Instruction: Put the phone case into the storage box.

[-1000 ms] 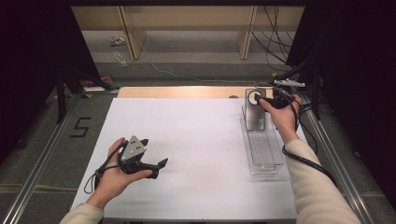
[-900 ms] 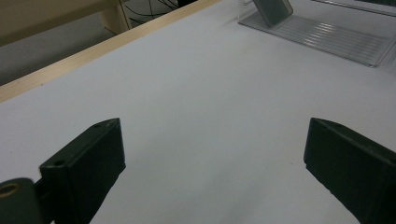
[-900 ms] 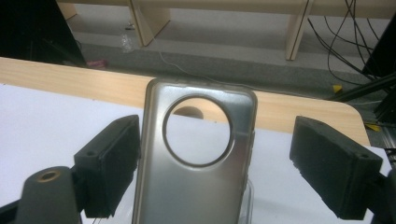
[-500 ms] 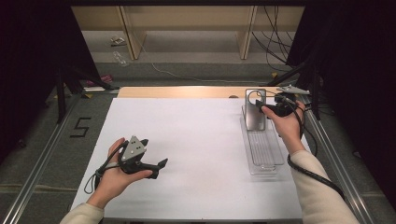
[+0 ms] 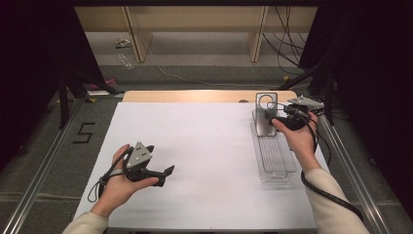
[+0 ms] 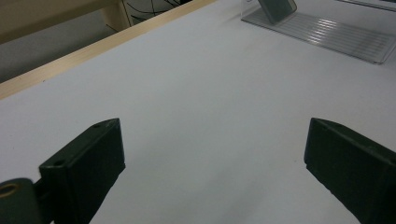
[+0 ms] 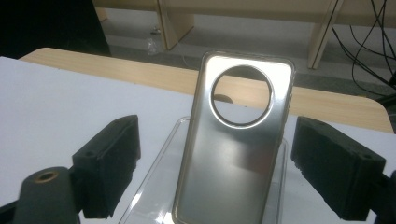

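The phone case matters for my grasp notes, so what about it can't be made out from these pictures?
- Right gripper view: the phone case is cut off by the bottom edge, so its foot on the clear tray is hidden.
- High view: the right tool and the hand cover the case's lower part; contact cannot be told.
- Left gripper view: the top edge crops the case.

Your left gripper (image 5: 163,174) over the table (image 5: 204,146) at its near left, your right gripper (image 5: 278,119) at the far right, just beside the phone case (image 5: 266,114), case upright on the far end of the tray (image 5: 275,158), tray along the table's right edge.
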Demonstrator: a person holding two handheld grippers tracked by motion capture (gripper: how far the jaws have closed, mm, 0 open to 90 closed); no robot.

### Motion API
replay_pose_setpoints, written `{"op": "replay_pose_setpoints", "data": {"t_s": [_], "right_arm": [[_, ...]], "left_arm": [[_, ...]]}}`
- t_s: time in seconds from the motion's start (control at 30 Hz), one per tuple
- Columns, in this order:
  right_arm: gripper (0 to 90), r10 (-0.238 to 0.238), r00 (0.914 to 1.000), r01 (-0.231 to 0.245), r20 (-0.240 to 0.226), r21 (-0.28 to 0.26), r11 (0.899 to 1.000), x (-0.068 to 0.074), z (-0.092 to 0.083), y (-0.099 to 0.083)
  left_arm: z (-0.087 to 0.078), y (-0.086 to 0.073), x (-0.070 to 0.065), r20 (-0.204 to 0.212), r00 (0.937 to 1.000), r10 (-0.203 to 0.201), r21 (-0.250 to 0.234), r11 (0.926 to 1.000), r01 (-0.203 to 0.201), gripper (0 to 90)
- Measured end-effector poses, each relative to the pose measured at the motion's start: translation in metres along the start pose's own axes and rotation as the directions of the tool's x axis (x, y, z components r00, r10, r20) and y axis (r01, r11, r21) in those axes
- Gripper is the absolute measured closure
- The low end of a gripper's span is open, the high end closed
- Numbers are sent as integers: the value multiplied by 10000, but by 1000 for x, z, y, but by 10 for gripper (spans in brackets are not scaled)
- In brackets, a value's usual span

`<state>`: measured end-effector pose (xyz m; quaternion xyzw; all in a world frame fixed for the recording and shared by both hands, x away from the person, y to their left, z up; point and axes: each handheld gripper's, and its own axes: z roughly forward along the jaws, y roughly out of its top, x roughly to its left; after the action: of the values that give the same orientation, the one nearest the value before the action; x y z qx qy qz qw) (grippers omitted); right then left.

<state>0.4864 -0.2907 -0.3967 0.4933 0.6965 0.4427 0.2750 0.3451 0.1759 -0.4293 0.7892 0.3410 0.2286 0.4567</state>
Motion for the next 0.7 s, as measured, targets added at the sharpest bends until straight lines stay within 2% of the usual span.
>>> {"op": "replay_pose_setpoints", "data": {"t_s": [0.5, 0.7], "right_arm": [[165, -295, 9984, 286, -489, -173, 9994, 11, -16, -13], [165, -262, 9969, 237, -743, -349, 9991, 13, -24, -21]], "left_arm": [[0, -1, 1, -15, 10000, 20, 16, 10000, -20, 46], [0, -1, 1, -29, 10000, 23, -9, 10000, -23, 47]]}}
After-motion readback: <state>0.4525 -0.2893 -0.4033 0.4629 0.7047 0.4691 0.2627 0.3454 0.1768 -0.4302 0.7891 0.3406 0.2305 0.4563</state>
